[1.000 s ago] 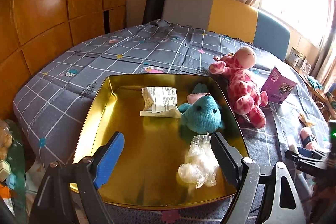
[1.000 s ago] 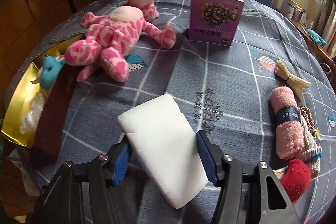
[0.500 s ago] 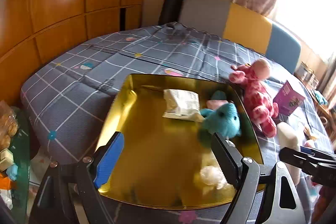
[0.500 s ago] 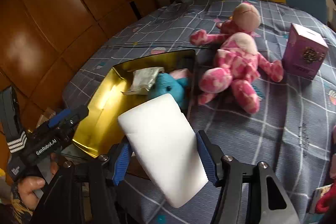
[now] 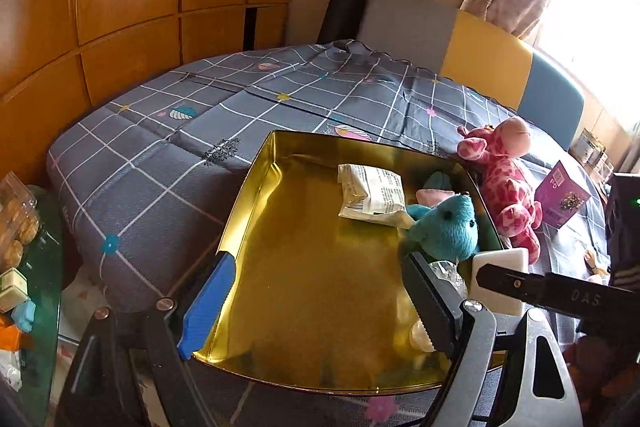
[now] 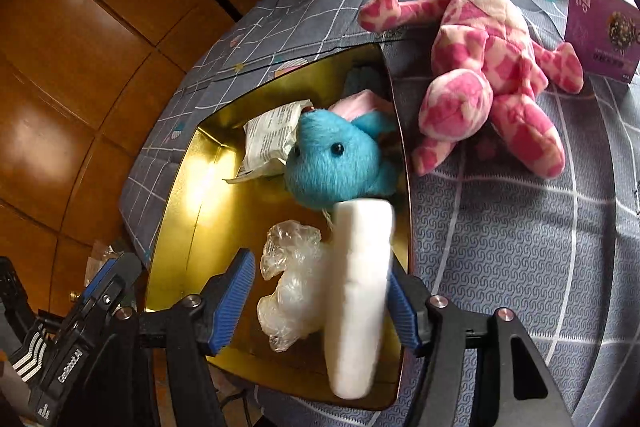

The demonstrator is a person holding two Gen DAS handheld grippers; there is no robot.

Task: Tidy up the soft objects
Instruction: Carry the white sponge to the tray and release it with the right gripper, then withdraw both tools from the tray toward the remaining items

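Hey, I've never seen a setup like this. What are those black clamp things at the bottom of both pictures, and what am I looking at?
There is no robot here: a person holds a two-finger clamp in each hand, with a fisheye camera on each looking along the fingers.

The left tool is open and empty at the near edge of a gold tin tray on a grey checked cloth.

The right tool has its fingers spread around a white sponge block, which looks blurred over the tray; I cannot tell whether it is gripped or let go.

In the tray lie a blue plush toy, a paper packet and a crumpled plastic bag. Outside it are a pink plush toy and a purple box.
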